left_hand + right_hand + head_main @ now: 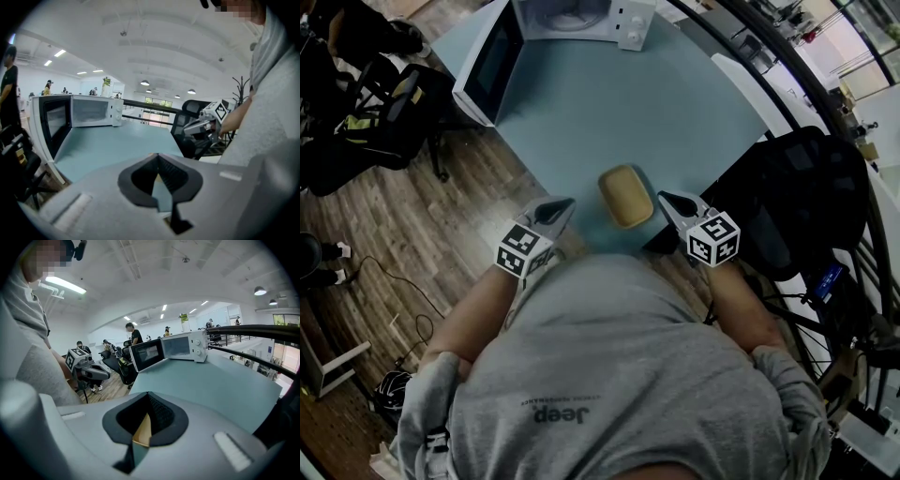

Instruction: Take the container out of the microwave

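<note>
Down on the blue table (609,103), the tan container (626,196) sits close to the person's edge, out of the microwave (581,14). It lies between the left gripper (565,202) and the right gripper (665,198), and neither one touches it. Both grippers have their jaws pressed together with nothing in them. The white microwave stands at the far end of the table, well apart, with its door (487,61) swung open. A black office chair (384,117) stands on the wood floor (412,244) beside the table.

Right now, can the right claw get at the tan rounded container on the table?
Probably yes. The tan rounded container lies on the blue-green table just beside the right claw, with nothing between them. The claw looks shut, so it must open first.
</note>
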The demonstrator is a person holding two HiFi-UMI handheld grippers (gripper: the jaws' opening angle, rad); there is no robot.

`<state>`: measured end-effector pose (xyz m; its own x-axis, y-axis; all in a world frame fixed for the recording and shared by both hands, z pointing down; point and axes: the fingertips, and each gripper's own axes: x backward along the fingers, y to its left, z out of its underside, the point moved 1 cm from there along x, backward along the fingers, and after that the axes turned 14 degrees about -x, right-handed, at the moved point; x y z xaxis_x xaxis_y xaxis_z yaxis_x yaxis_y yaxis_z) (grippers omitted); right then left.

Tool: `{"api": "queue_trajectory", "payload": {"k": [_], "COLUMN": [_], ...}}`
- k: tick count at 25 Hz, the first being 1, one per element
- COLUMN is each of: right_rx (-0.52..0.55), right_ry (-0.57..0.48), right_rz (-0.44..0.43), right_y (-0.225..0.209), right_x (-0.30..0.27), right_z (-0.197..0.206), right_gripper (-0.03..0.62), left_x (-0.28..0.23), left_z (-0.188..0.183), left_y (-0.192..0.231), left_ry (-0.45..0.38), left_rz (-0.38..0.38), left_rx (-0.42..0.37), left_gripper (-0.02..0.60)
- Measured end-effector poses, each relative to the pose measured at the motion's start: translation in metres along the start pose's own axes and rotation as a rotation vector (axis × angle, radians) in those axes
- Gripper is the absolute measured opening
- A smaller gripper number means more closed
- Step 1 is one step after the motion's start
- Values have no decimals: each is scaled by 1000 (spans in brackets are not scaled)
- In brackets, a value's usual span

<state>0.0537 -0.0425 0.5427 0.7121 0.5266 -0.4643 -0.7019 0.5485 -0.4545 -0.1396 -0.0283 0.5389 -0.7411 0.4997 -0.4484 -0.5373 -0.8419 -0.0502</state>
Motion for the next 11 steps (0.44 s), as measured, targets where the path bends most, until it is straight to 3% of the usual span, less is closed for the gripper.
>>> {"api": "queue_trajectory", "payload": {"k": [11], "right_rx": [15], "right_ry": [11], "right_rz": [-10], "right_y": [-2], "right_x": [-4], "right_z": [-3], "right_gripper": [5], "left_x": [-5], "left_z": [-2], "left_y": [1], "left_ry": [3], "left_rz": [3], "left_rx": [-3], "left_gripper": [22]}}
